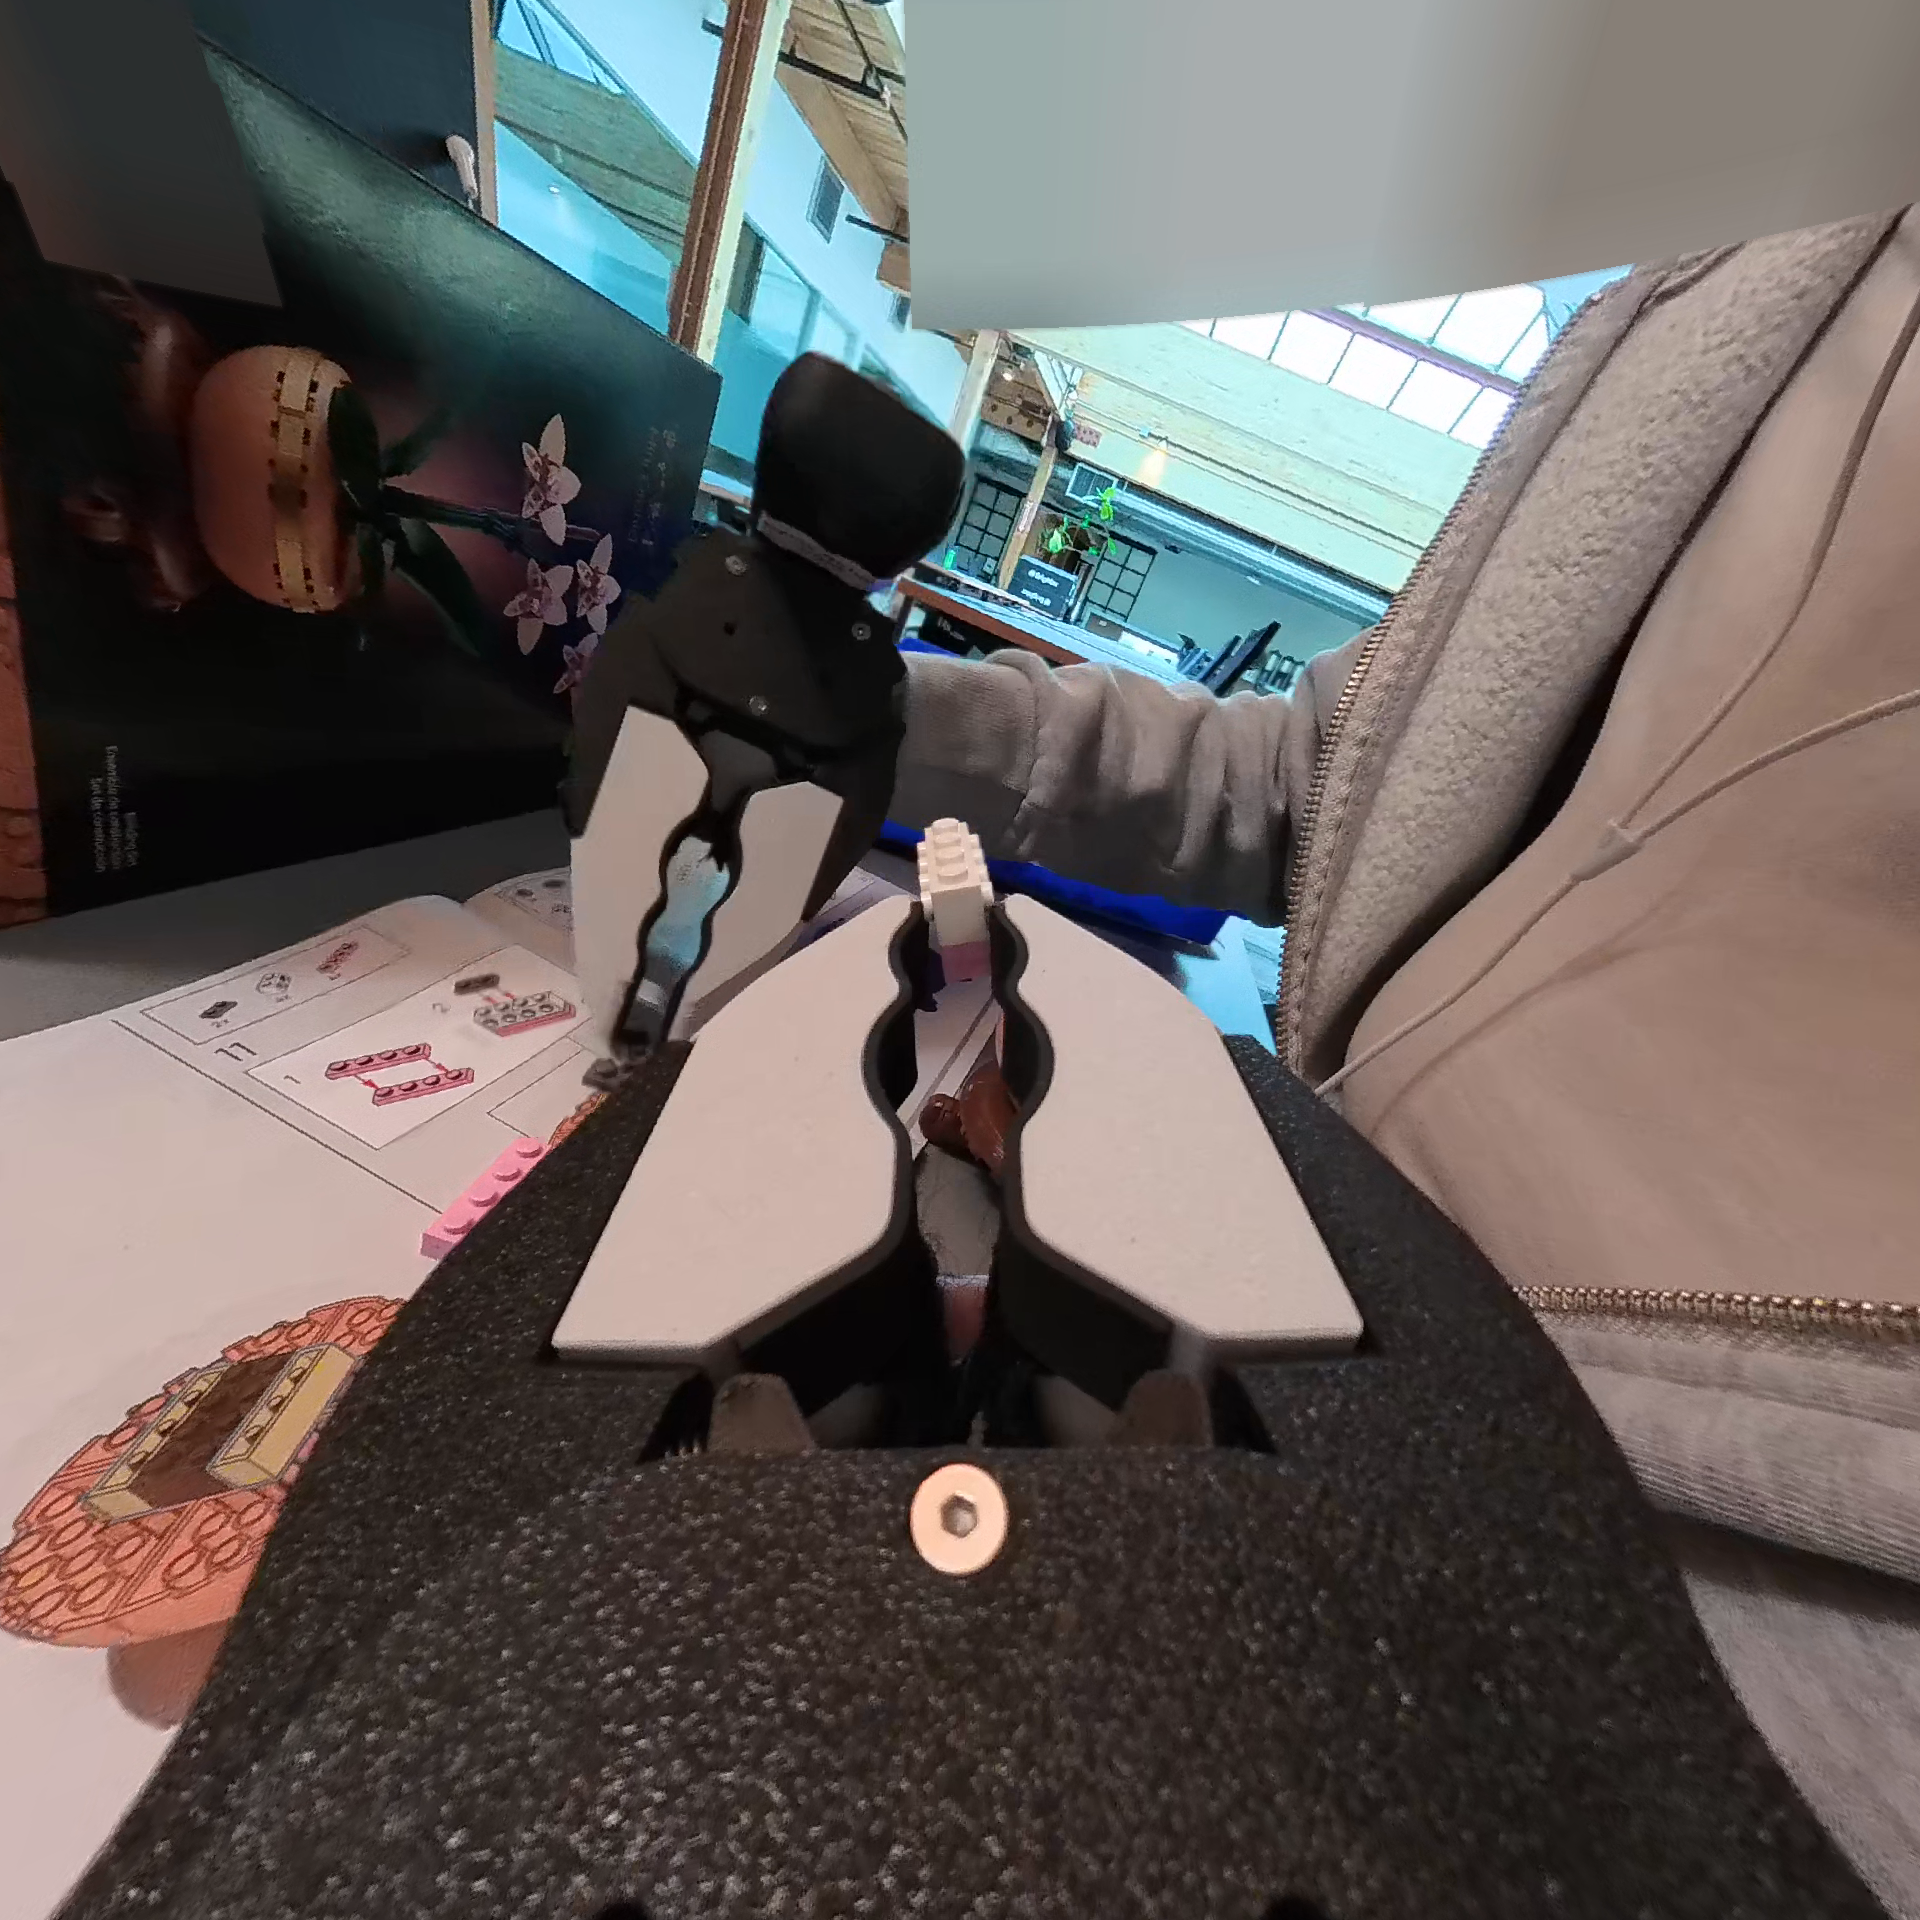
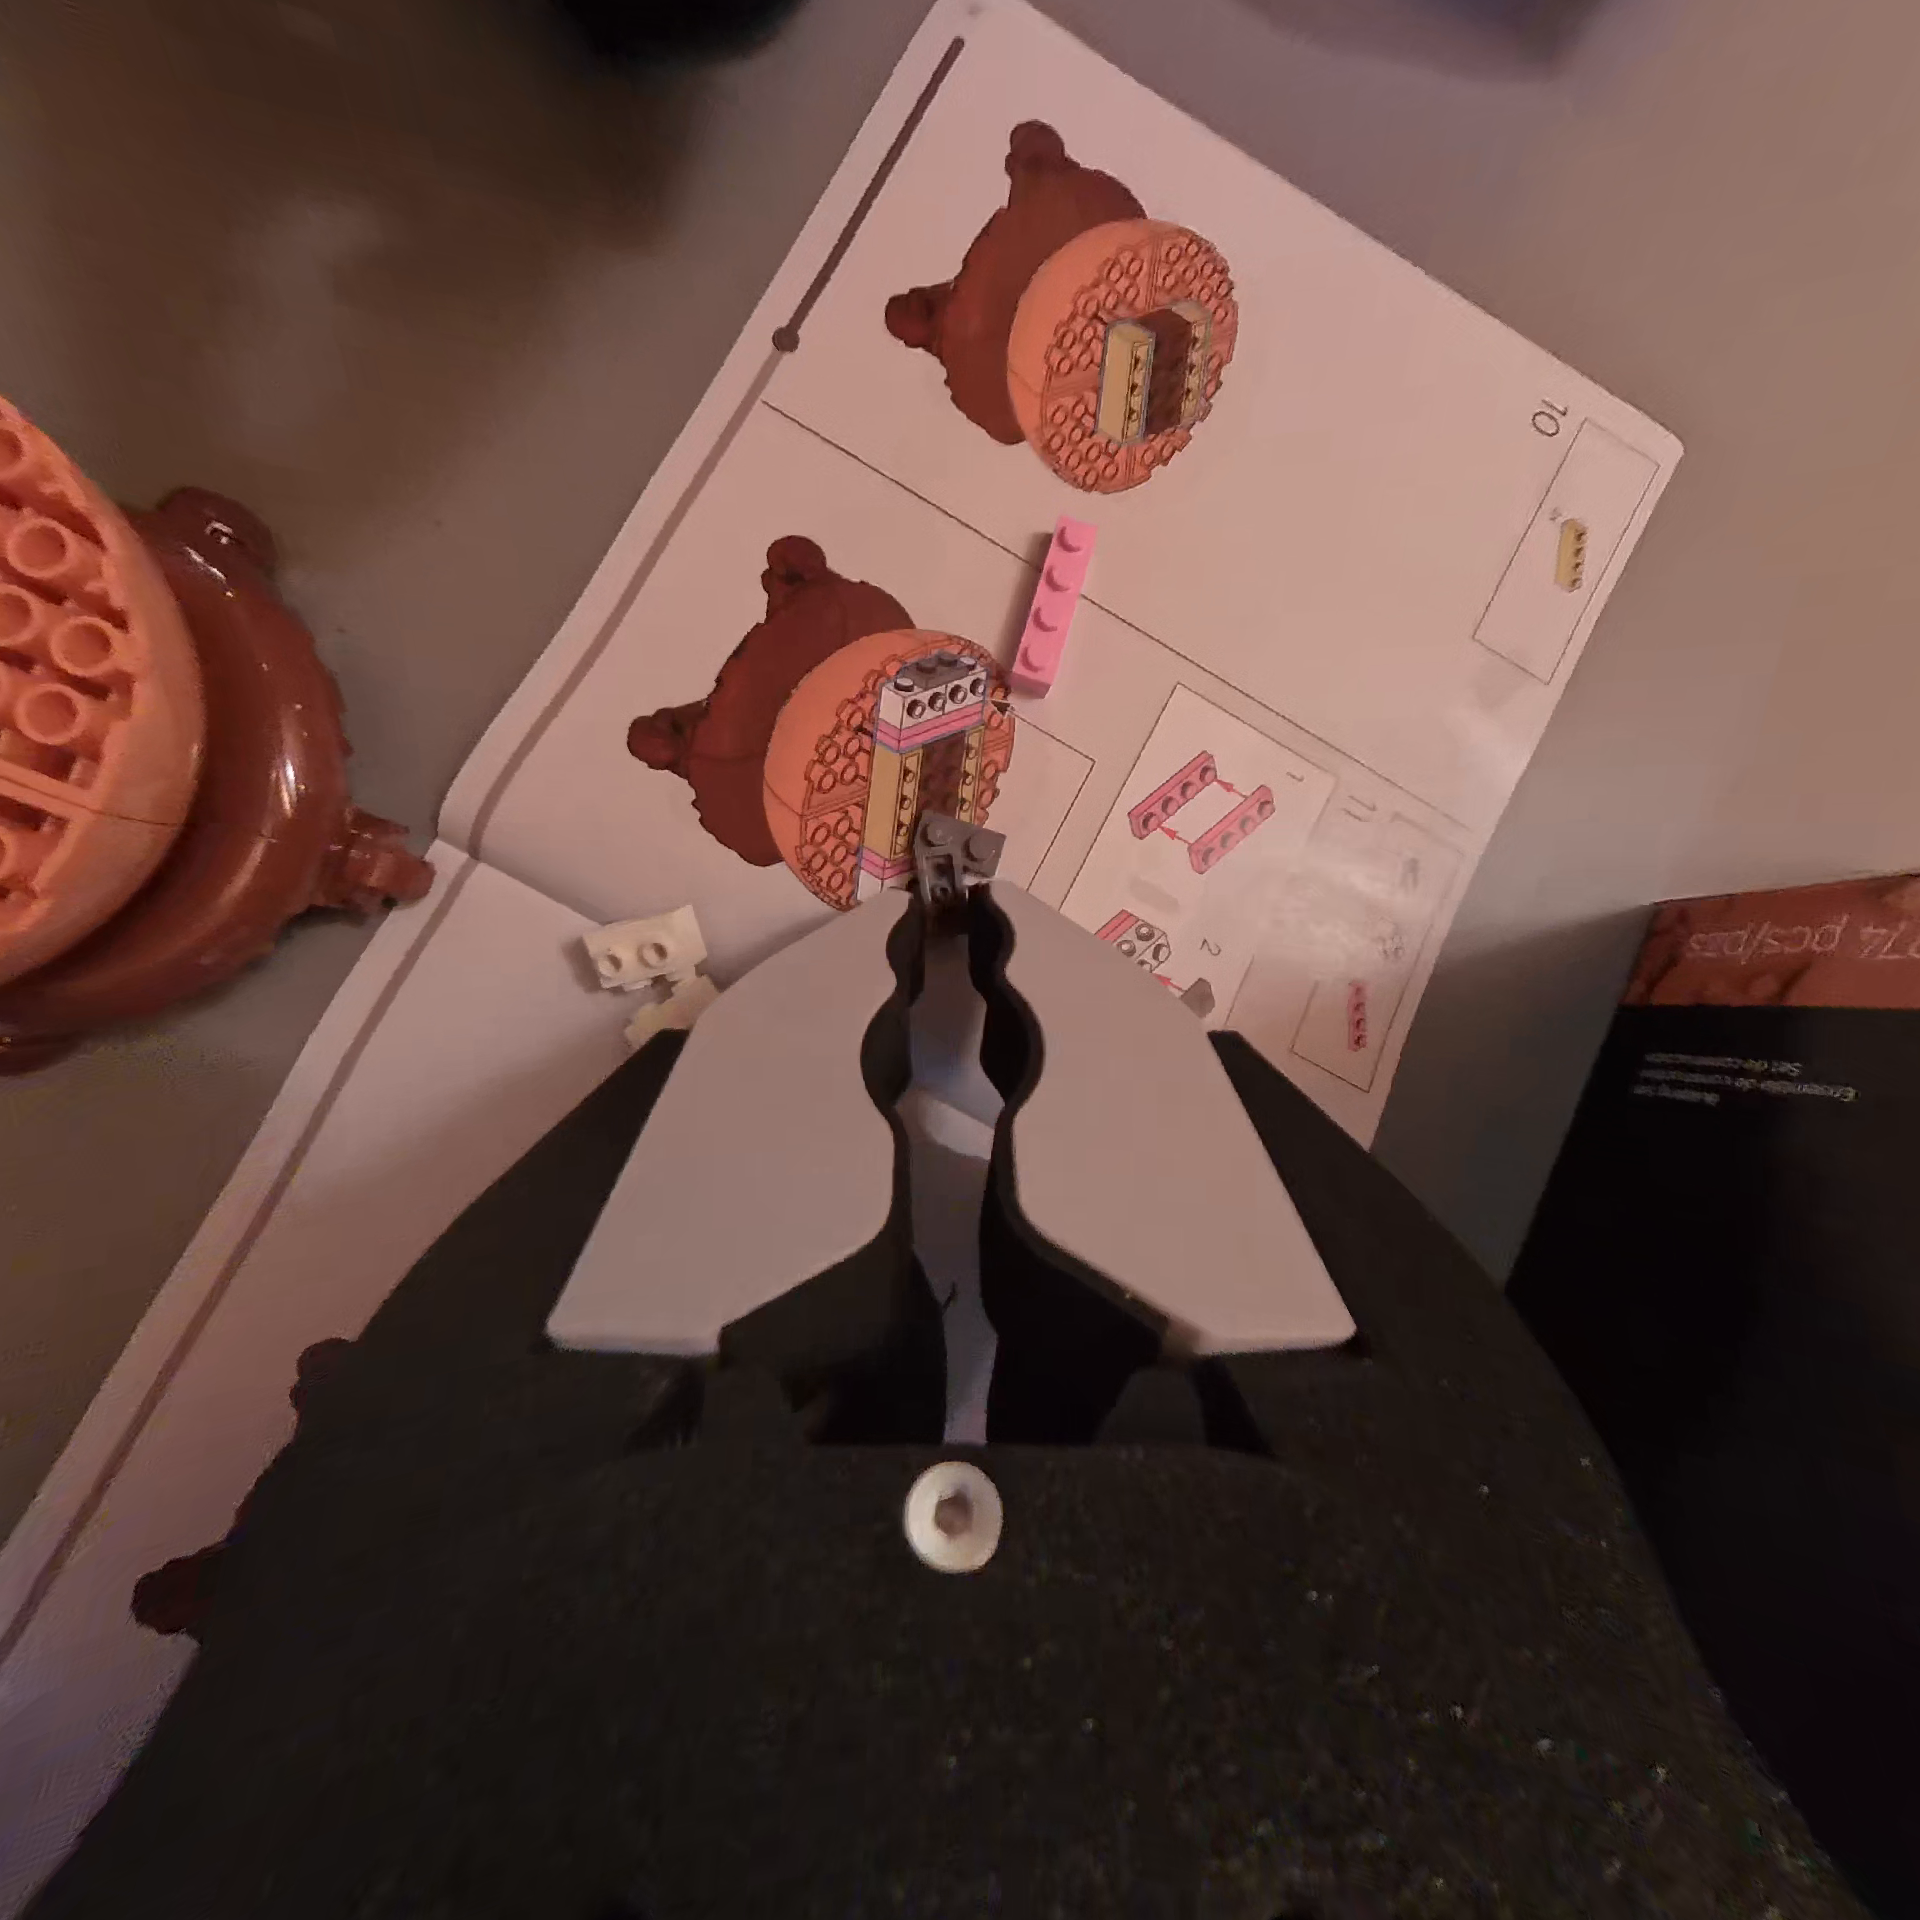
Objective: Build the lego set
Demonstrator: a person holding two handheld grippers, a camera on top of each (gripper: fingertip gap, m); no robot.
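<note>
At the near edge of the right wrist view, right gripper [image 2: 951, 894] points down at the open instruction booklet [image 2: 1299, 343], jaws nearly together, pinching a small grey plate [image 2: 956, 854] at the tips. Just left of the tips lie small white bracket pieces [image 2: 644, 951]; beyond them a loose pink 1x4 plate [image 2: 1055, 605] rests on the page. At far left the round orange-and-brown pot base [image 2: 114, 748] sits on the grey table [image 2: 364, 260], touching the booklet's corner. Dark set box [image 2: 1766, 1247] to the right.

Left wrist view: left gripper [image 1: 958, 940] is tilted upward, jaws narrowed onto a white brick stack with a pink layer beneath [image 1: 958, 899], held off the table. Farther off, the right gripper comes down steeply onto the page.

Judgement: early stage. Pot base built; white-and-pink sub-assembly partly stacked; grey plate not yet attached; second pink plate, brackets and the flower stems appear to remain
</note>
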